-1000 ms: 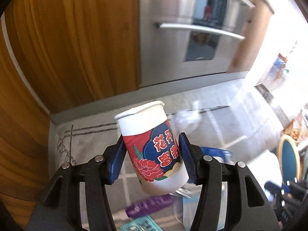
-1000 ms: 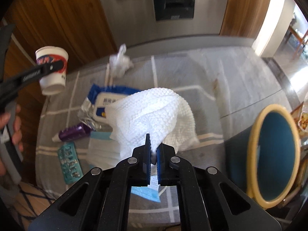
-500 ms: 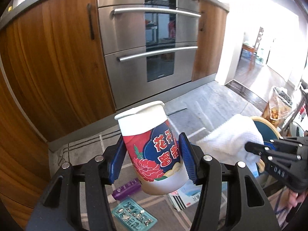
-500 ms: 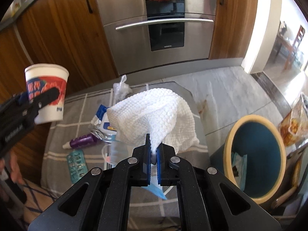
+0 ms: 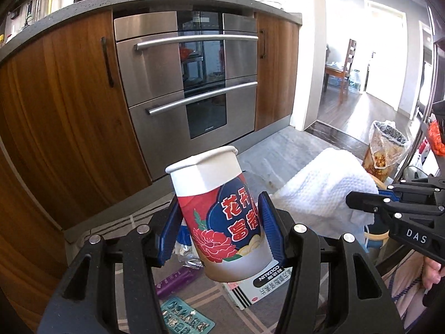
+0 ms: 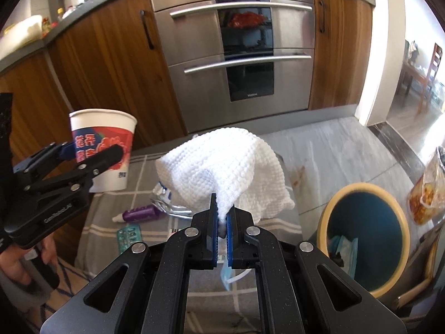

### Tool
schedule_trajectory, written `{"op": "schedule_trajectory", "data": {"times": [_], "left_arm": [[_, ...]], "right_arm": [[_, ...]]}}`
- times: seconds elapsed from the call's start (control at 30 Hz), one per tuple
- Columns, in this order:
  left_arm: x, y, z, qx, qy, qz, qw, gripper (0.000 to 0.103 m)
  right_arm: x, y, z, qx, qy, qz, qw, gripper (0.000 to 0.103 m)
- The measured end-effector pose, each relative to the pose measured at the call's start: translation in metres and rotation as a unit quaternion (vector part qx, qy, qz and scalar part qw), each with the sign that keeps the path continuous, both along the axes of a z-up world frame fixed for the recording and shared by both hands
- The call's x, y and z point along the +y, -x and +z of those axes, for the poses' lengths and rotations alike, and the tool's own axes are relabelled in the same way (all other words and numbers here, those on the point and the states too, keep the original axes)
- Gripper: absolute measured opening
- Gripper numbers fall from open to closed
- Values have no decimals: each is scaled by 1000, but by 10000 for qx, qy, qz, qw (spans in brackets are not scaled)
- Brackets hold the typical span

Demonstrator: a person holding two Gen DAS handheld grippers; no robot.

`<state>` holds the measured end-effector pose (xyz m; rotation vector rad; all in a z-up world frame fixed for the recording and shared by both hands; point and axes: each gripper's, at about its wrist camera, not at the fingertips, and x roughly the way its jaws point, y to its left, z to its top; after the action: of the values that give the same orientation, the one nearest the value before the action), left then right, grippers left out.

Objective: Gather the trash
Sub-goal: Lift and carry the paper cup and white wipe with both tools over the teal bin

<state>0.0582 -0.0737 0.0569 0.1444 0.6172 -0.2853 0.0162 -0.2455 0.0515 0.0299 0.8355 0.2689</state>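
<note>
My left gripper (image 5: 218, 228) is shut on a paper cup (image 5: 219, 214) with a red and blue print, held high above the floor; the cup also shows in the right wrist view (image 6: 103, 153). My right gripper (image 6: 221, 217) is shut on a white paper towel (image 6: 225, 167), which hangs over its fingers; the towel shows in the left wrist view (image 5: 322, 189) to the right of the cup. A teal bin with a yellow rim (image 6: 364, 194) stands low right and holds some blue trash.
On the grey checked mat (image 6: 116, 197) lie a purple tube (image 6: 139, 214), a teal blister pack (image 6: 129, 236), a box (image 5: 258, 286) and foil wrappers. Wooden cabinets and a steel oven (image 6: 236, 55) stand behind. A bag of food waste (image 6: 428, 192) is at far right.
Both grippers have risen and tilted up, so the oven and cabinets now fill the views. The bin has come closer to the right gripper. Both grips are unchanged.
</note>
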Motion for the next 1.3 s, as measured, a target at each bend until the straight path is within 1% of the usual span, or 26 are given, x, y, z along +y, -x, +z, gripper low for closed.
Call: {"op": "schedule_trajectory", "data": {"times": [0.4, 0.43, 0.53, 0.57, 0.63, 0.67, 0.7, 0.77, 0.87, 0.97, 1.07, 1.1, 1.13, 1.17, 1.23, 1.3], "left_arm": [[-13, -6, -1, 49, 50, -273, 9996, 54], [-15, -7, -2, 54, 41, -297, 9995, 54], [-15, -9, -1, 80, 72, -317, 9994, 54], [-13, -10, -1, 92, 94, -309, 9994, 54], [-10, -12, 0, 115, 142, -251, 9995, 55], [-8, -14, 0, 148, 173, -225, 9995, 55], [-6, -15, -1, 185, 198, -206, 9994, 55], [-6, -17, -2, 220, 191, -192, 9994, 55], [-8, -18, -5, 274, 147, -202, 9993, 55], [-9, -18, -5, 288, 136, -193, 9993, 55], [-5, -19, -4, 302, 175, -172, 9992, 55], [-4, -19, -5, 306, 181, -163, 9992, 55], [-2, -19, -5, 318, 199, -154, 9992, 55], [-2, -19, -5, 326, 214, -147, 9991, 55], [0, -18, -5, 334, 229, -141, 9991, 55], [0, -18, -4, 339, 247, -142, 9990, 55]], "right_arm": [[-25, 6, 16, -184, -319, -145, 9992, 6], [-26, 4, 14, -125, -380, -139, 9991, 6], [-24, -4, -1, 260, -608, -33, 9978, 6], [-20, -9, -10, 468, -665, 55, 9967, 6], [-13, -15, -19, 716, -890, 253, 9931, 6], [-8, -19, -24, 804, -908, 352, 9920, 6], [-3, -22, -30, 875, -787, 367, 9924, 6], [11, -33, -55, 1208, -299, 309, 9917, 6], [28, -44, -92, 1707, 301, 259, 9845, 6], [33, -52, -120, 1970, 851, 116, 9766, 6], [18, -58, -136, 2344, 577, -162, 9703, 6], [14, -59, -140, 2471, 437, -240, 9677, 10], [13, -58, -141, 2522, 404, -304, 9663, 16], [10, -55, -141, 2517, 395, -352, 9664, 20], [5, -56, -136, 2426, 346, -480, 9683, 30], [-1, -60, -131, 2305, 185, -619, 9709, 32]]}}
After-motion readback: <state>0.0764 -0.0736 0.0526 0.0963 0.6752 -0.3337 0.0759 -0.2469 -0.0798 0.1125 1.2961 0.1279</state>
